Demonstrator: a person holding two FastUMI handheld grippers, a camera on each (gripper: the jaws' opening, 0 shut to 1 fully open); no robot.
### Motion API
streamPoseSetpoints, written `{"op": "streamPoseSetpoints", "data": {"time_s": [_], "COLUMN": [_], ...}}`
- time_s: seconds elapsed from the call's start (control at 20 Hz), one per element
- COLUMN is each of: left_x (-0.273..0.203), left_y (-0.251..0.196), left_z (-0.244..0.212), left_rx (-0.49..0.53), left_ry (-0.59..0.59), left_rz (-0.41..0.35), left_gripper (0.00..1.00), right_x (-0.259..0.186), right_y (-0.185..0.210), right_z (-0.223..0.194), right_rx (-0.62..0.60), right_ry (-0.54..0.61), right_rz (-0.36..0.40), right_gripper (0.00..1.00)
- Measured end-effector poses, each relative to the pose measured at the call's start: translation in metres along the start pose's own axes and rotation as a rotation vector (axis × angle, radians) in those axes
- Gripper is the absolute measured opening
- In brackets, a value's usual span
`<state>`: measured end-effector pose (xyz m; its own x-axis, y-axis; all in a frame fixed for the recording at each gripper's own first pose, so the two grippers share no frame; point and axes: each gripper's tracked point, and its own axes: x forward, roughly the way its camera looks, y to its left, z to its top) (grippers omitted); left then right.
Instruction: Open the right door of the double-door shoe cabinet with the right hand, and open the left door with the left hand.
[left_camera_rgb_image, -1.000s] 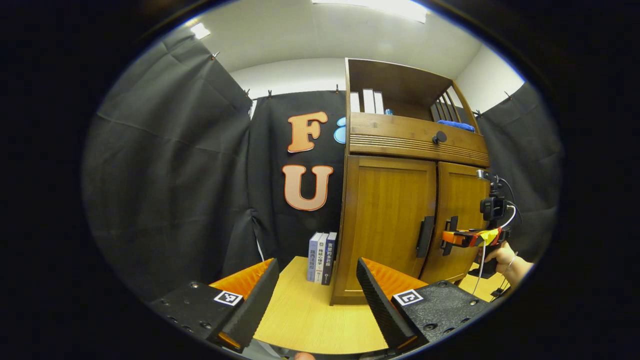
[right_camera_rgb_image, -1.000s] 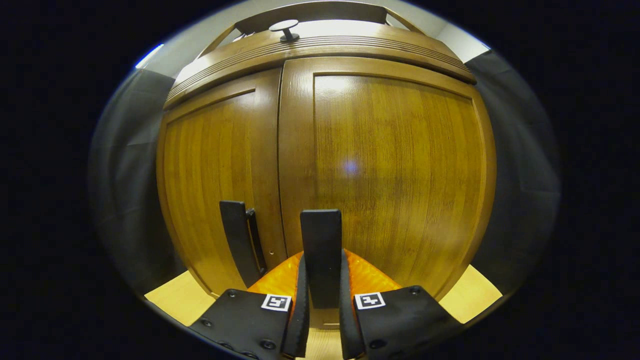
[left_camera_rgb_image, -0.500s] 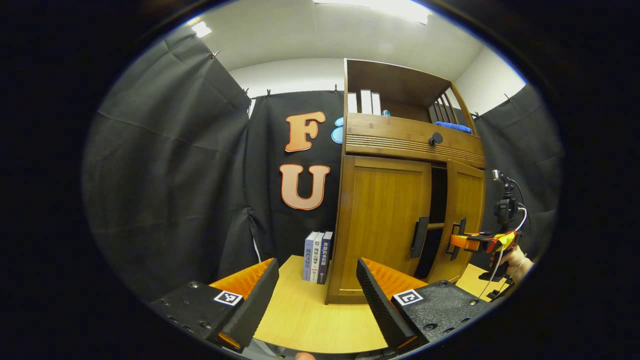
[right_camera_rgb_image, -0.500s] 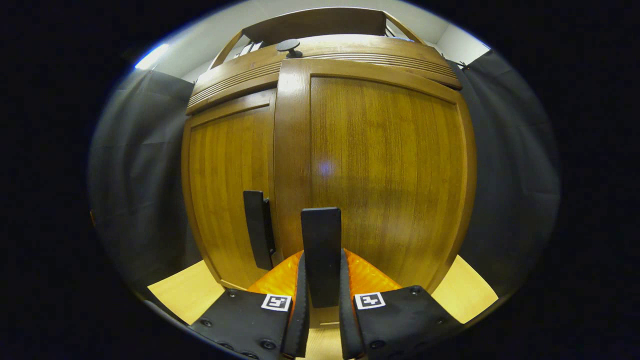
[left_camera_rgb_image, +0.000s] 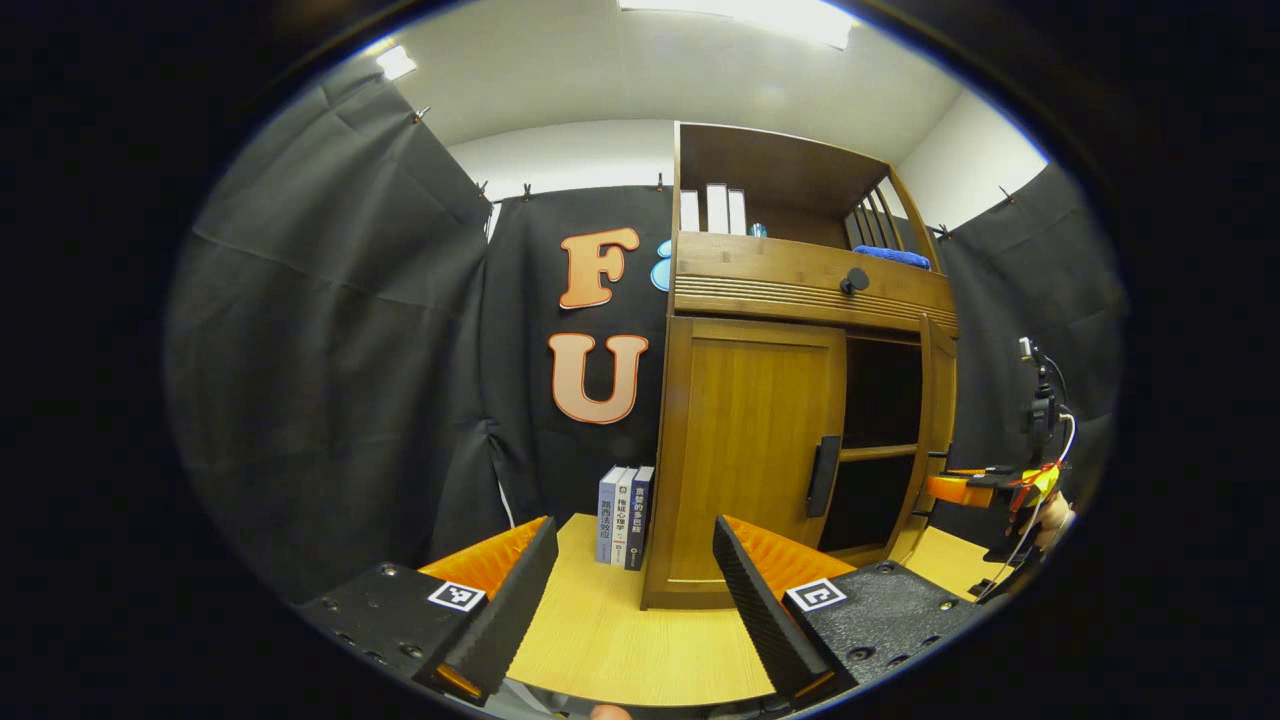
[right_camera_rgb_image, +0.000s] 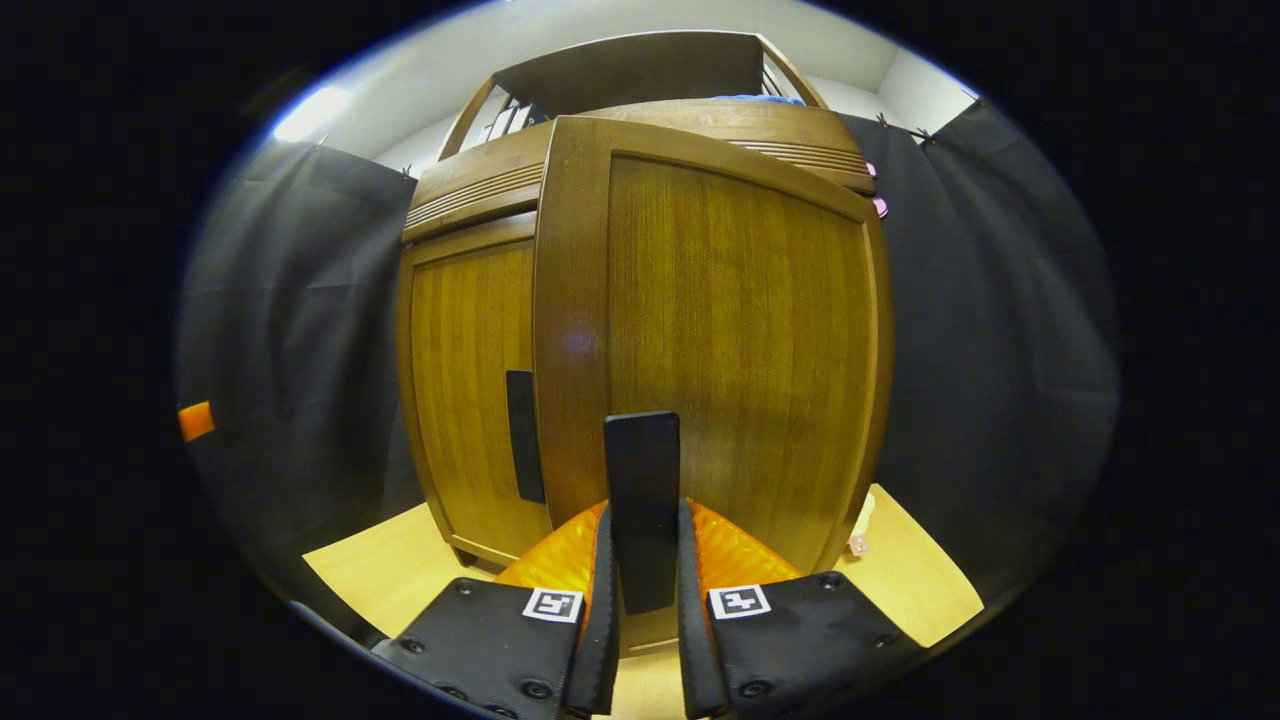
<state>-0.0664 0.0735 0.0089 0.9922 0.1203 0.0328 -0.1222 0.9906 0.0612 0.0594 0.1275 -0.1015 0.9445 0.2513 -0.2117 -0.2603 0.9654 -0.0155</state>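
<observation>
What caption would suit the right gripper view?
Right gripper clamped on the right door's handle, swinging the right door open.

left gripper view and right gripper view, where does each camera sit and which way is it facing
Left gripper view: rides the open left gripper, held back over the table, facing the shoe cabinet; the right gripper and a hand show at the swung-out right door.
Right gripper view: rides the right gripper, close up, facing the right door, shut on the right door handle.
Shared: the cabinet, the closed left door, the left door handle, the table.
</observation>
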Motion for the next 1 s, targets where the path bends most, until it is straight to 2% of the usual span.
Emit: {"op": "streamPoseSetpoints", "data": {"time_s": [0.05,0.2,0.35,0.4,0.45,0.55,0.6,0.7,0.75,0.8,0.85,0.95,1.0], "left_x": [-0.001,-0.004,-0.006,-0.007,-0.007,-0.007,-0.006,-0.004,-0.004,-0.004,-0.003,-0.002,-0.002], "left_y": [0.000,-0.001,-0.005,-0.007,-0.009,-0.011,-0.012,-0.016,-0.018,-0.021,-0.023,-0.026,-0.029], "left_z": [0.000,0.003,0.006,0.006,0.006,0.005,0.005,0.004,0.004,0.003,0.003,0.003,0.003], "left_rx": [0.000,0.003,0.004,0.005,0.006,0.002,-0.002,-0.009,-0.012,-0.016,-0.018,-0.019,-0.018], "left_ry": [-0.001,-0.006,-0.013,-0.014,-0.014,-0.010,-0.007,-0.002,-0.001,0.000,0.001,0.003,0.003], "left_rz": [-0.001,-0.003,-0.010,-0.014,-0.017,-0.023,-0.027,-0.035,-0.041,-0.046,-0.051,-0.058,-0.060], "left_gripper": [0.92,0.92,0.92,0.94,0.92,0.94,0.97,0.94,0.92,0.92,0.92,0.92,0.92], "right_x": [-0.004,-0.021,-0.035,-0.040,-0.046,-0.054,-0.058,-0.065,-0.071,-0.073,-0.076,-0.083,-0.087], "right_y": [-0.003,-0.012,-0.021,-0.026,-0.031,-0.041,-0.045,-0.052,-0.056,-0.060,-0.065,-0.074,-0.078], "right_z": [0.000,-0.001,0.000,0.000,0.000,-0.002,-0.004,-0.008,-0.005,-0.006,-0.006,-0.007,-0.007], "right_rx": [-0.004,-0.005,-0.004,-0.010,-0.020,-0.028,-0.025,-0.009,-0.001,0.001,-0.003,-0.014,-0.017], "right_ry": [0.001,0.007,0.016,0.013,0.010,0.008,0.010,0.012,0.013,0.011,0.011,0.009,0.008], "right_rz": [0.000,0.002,-0.003,-0.008,-0.017,-0.030,-0.035,-0.043,-0.044,-0.050,-0.060,-0.083,-0.094], "right_gripper": [0.33,0.37,0.37,0.37,0.37,0.37,0.35,0.32,0.21,0.25,0.21,0.29,0.20]}}
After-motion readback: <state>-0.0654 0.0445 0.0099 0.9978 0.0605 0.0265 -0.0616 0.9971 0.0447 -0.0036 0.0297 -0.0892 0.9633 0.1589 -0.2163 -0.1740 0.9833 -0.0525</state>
